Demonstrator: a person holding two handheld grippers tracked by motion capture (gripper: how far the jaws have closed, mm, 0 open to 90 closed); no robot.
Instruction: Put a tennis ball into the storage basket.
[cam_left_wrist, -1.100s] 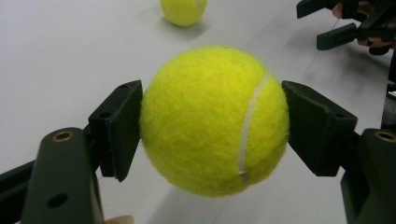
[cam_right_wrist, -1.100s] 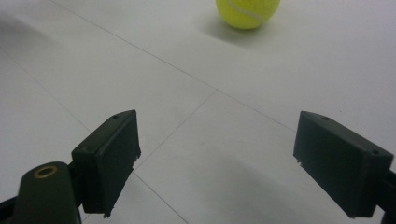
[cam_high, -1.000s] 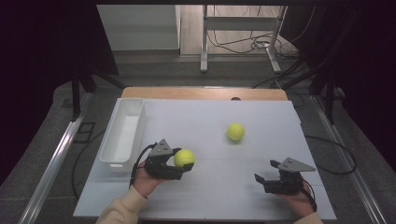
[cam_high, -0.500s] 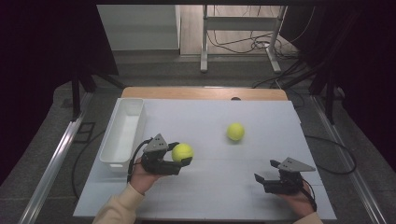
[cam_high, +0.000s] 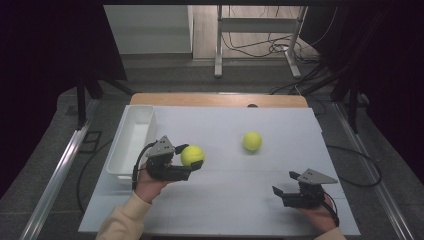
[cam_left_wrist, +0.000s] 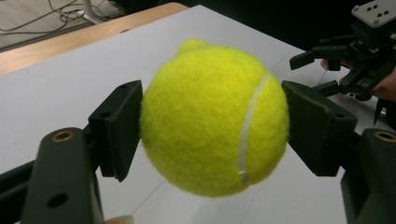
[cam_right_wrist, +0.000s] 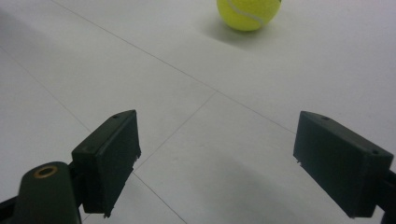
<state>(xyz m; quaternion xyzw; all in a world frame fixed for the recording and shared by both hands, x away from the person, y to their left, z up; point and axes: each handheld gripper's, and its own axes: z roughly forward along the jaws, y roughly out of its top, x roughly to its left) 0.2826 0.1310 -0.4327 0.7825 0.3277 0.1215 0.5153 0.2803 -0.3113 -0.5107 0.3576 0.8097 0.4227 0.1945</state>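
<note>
Yellow-green felt over springy rubber: the held tennis ball (cam_left_wrist: 214, 116) looks light, a little compressible and grippy rather than slick, with nothing fragile about it. Being round, it is best taken across its widest girth, pads on opposite sides, since a grip above or below the middle would likely squeeze it out. That is how the left gripper (cam_high: 186, 164) has it now, both jaws pressed against the flanks of the ball (the white seam runs down near one pad), clear of the white table (cam_high: 230, 200). In the high view the ball sits at about nine o'clock on the table, with the white bin (cam_high: 131, 145) just beyond it, further toward nine.

A second tennis ball (cam_high: 252, 141) rests near the table's centre, slightly toward one o'clock. The right gripper (cam_high: 289, 190) waits at about five o'clock, jaws wide apart with nothing between them.

Against the frame a second ago, the left gripper and its ball show higher in the picture and nearer the bin; the right gripper and the loose ball lie where they did.
</note>
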